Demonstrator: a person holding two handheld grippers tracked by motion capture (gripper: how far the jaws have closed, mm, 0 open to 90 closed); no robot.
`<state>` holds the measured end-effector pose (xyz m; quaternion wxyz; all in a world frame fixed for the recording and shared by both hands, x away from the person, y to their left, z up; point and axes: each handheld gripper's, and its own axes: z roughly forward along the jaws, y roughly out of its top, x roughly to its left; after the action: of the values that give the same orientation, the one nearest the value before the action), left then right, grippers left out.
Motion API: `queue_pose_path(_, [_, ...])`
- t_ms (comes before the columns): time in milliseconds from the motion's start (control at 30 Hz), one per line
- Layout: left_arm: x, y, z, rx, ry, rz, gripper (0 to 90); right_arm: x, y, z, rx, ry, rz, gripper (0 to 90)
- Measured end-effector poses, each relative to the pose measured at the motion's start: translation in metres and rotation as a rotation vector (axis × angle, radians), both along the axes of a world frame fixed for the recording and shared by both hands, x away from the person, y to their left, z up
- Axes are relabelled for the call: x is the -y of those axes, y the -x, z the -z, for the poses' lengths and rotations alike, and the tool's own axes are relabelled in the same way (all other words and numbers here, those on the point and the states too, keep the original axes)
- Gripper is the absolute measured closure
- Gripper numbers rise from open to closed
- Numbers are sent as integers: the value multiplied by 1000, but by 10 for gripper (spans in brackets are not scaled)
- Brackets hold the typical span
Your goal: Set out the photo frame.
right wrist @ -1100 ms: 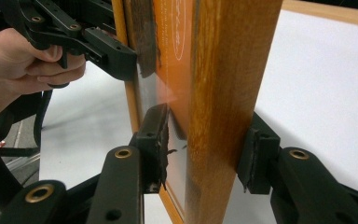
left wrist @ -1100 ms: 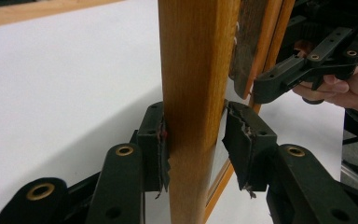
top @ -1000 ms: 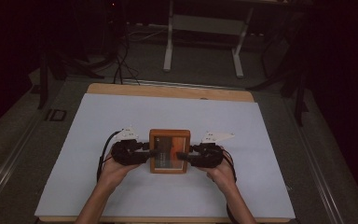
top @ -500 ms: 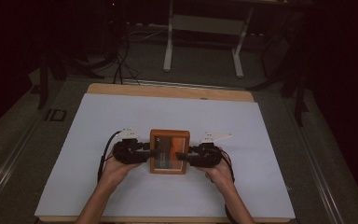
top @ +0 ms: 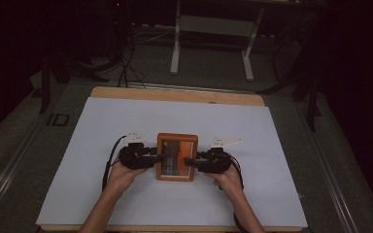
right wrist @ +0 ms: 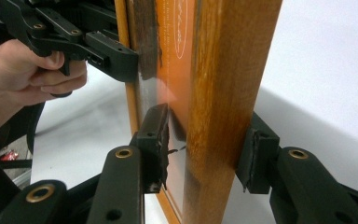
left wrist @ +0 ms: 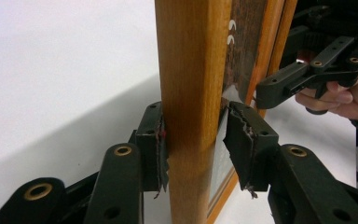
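Plainly shows a frame point(top: 177, 156) over the white sheet point(top: 102, 194) on the table point(top: 175, 94), closer to the near edge than the far one and roughly midway between the left and right edges. Cannot tell whether it rests on the sheet or hangs just above it. Puts the left gripper point(top: 159, 158) at the frame's left rail and the right gripper point(top: 190, 162) at its right rail, facing each other across the glass. Shows the left hand point(top: 121, 172) and right hand point(top: 228, 177) behind them, forearms reaching in from the near edge. Finds, in the left gripper view, jaws that have just been opening, with the wooden rail between them. Has one pad point(left wrist: 161, 140) against the wood there and the other pad point(left wrist: 237, 140) standing a little off the glass side, so no real squeeze. Finds, in the right gripper view, the other rail between the jaws, with the outer pad point(right wrist: 254, 149) against the wood and the inner pad point(right wrist: 161, 135) close to the orange picture under the glass. Cannot tell whether that inner pad presses.
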<state>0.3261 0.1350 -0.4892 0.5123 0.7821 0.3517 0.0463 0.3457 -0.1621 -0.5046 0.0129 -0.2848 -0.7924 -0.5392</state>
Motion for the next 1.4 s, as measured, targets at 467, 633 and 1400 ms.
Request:
queue_pose_path(467, [3,-1,0,-14,-5,-20,588,1,-4,2,-28,-11,14,575])
queue_pose_path(633, [2,0,0,-12,-12,-16,596,0,-5,3,-26,-17,17,566])
queue_pose_path(1400, [-18,8,-8,-23,-31,-83,471,22,0,-16,36,14,48,437])
